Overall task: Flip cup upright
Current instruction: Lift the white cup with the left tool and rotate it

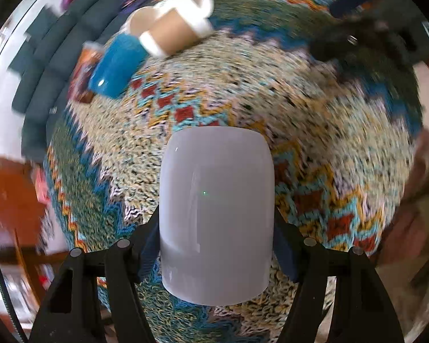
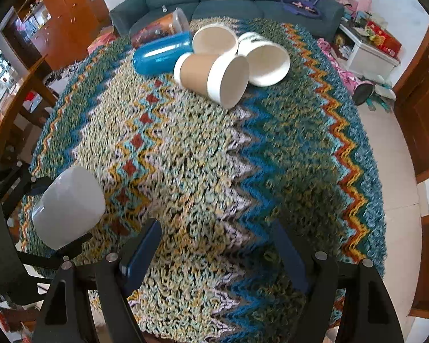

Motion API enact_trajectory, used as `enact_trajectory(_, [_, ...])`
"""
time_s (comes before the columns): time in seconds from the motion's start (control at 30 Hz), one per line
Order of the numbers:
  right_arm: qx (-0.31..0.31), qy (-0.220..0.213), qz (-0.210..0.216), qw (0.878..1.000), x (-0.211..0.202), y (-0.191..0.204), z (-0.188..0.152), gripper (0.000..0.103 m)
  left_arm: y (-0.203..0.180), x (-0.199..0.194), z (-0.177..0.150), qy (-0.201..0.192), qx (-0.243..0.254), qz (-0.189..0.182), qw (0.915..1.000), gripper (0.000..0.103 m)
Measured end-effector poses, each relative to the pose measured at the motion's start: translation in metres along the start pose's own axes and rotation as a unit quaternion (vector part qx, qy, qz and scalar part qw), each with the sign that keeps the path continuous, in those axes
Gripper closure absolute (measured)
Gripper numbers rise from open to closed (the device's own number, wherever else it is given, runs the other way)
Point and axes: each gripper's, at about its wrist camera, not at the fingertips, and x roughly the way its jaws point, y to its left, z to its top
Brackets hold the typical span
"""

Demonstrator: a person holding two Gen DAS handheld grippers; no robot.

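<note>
The white cup (image 1: 216,217) sits clamped in the left gripper (image 1: 216,245), at the near left of the patterned cloth (image 2: 214,157). The right gripper (image 2: 214,245) hangs wide, holding nothing. Paper cups (image 2: 214,77) lie far off.

The right tool (image 2: 214,245) hangs wide apart over the patterned desk (image 2: 214,157). At nine o'clock the left tool (image 2: 54,214) clamps a white cup (image 2: 68,205). Toward twelve lie three paper cups (image 2: 228,65) and a blue bottle (image 2: 161,54).
</note>
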Motion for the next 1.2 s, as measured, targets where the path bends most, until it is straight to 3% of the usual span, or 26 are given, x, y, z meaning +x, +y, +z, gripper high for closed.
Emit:
enact_trajectory(0.2, [0.004, 0.022, 0.001, 1.0, 0.01, 0.001, -0.014, 0.023, -0.012, 0.007, -0.002, -0.009, 0.07, -0.01, 0.9974, 0.032])
enact_trajectory(0.47, [0.01, 0.03, -0.001, 0.999, 0.011, 0.0, -0.019, 0.023, -0.025, 0.013, -0.003, -0.018, 0.153, -0.015, 0.988, 0.031])
enact_trajectory(0.53, [0.01, 0.031, 0.001, 0.999, 0.011, 0.0, -0.02, 0.023, -0.022, 0.014, -0.001, -0.015, 0.155, -0.018, 0.9877, 0.031])
enact_trajectory(0.6, [0.01, 0.033, 0.002, 0.999, 0.011, 0.001, -0.02, 0.023, -0.02, 0.014, 0.0, -0.016, 0.155, -0.014, 0.9876, 0.019])
enact_trajectory(0.67, [0.01, 0.035, 0.004, 0.999, 0.012, 0.002, -0.021, 0.023, -0.018, 0.014, 0.002, -0.019, 0.156, -0.011, 0.9874, 0.014])
enact_trajectory(1.2, [-0.016, 0.011, 0.016, 1.0, -0.004, 0.017, -0.025, 0.023, -0.019, -0.028, -0.009, -0.059, 0.138, -0.035, 0.9881, 0.002])
